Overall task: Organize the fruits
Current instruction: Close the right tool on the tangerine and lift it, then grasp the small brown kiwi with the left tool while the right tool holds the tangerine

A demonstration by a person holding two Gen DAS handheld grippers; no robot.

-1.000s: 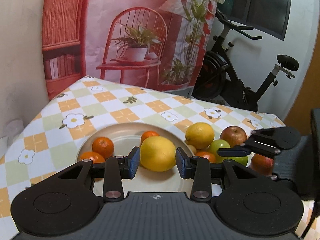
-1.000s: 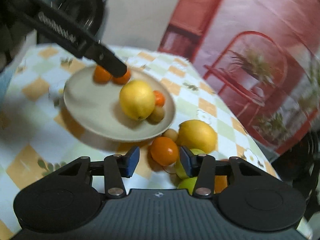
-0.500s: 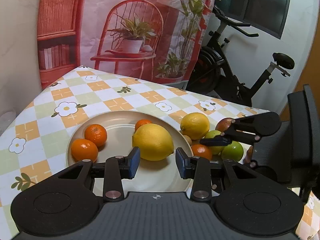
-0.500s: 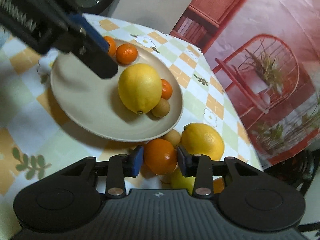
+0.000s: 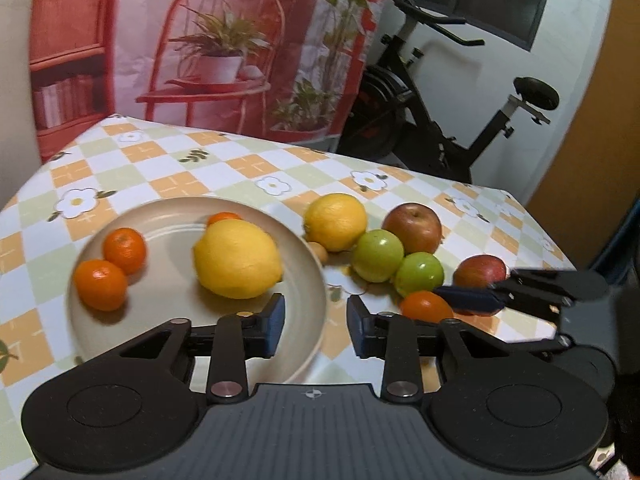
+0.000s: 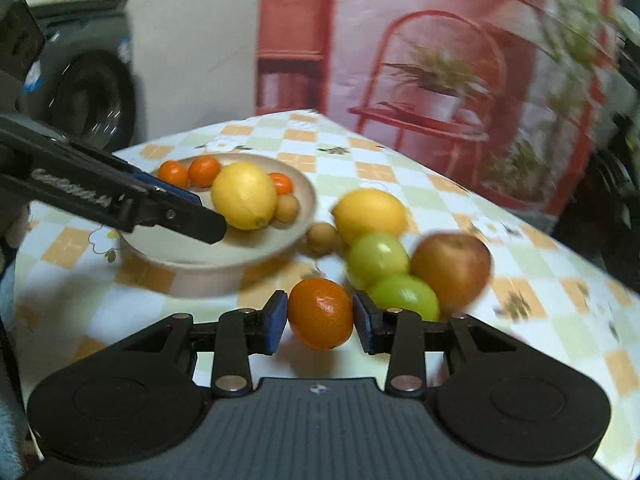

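A beige plate (image 5: 160,316) holds a large lemon (image 5: 238,258), two oranges (image 5: 110,268) and a smaller orange behind the lemon. My left gripper (image 5: 316,328) hovers over the plate's right rim; its jaws are closing with nothing between them. Right of the plate my right gripper (image 6: 320,316) is shut on an orange (image 6: 320,314) just above the cloth, and that orange (image 5: 426,306) also shows in the left wrist view. Beside it lie two green apples (image 6: 378,258), a red apple (image 6: 452,266) and a second lemon (image 6: 370,212).
The checked tablecloth (image 5: 240,172) ends at the far edge before a printed backdrop and an exercise bike (image 5: 440,120). Another red apple (image 5: 480,272) lies at the right. Small tan fruits sit on the plate (image 6: 287,208) and beside its rim (image 6: 322,236).
My right gripper rolled level and closed on the orange. My left gripper drew away from the lemon, shifted right over the plate's rim, and its jaws narrowed.
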